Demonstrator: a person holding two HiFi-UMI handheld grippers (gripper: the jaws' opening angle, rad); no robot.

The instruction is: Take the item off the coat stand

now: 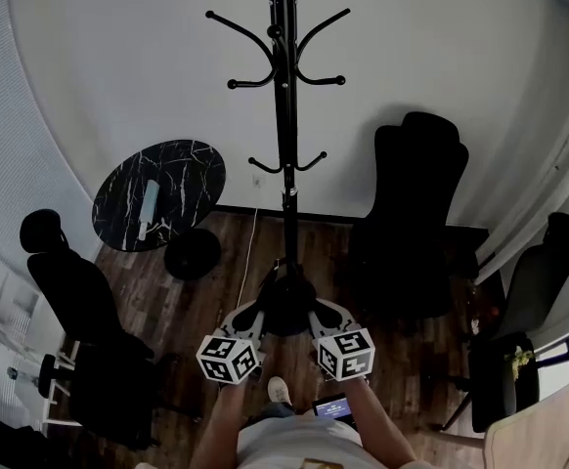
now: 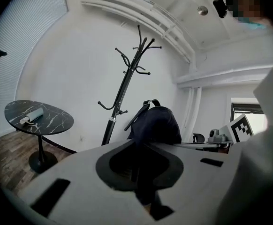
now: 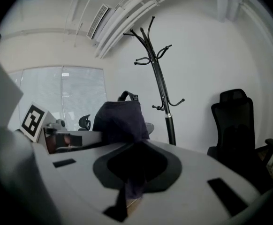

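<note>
So the dark bag (image 2: 156, 123) is off the coat stand (image 1: 284, 115) at this point. All the hooks up top are bare. The bag hangs low, right in front of the stand's base and just above the wood floor (image 1: 402, 355), between the two grippers.

The left gripper (image 1: 262, 307) has its jaws pinched tight on a fold of the bag's dark fabric. The right gripper (image 1: 313, 309) does the same from the other side, so each one is clamped on an edge. From either gripper view the rest of the bag bulges up beyond the jaws, with a strap loop on top.

Off to the left there's a round black marble table (image 1: 189, 164) with a pale long thing (image 1: 149, 206) lying on it. A black office chair (image 1: 416, 203) stands against the wall on the right.
</note>
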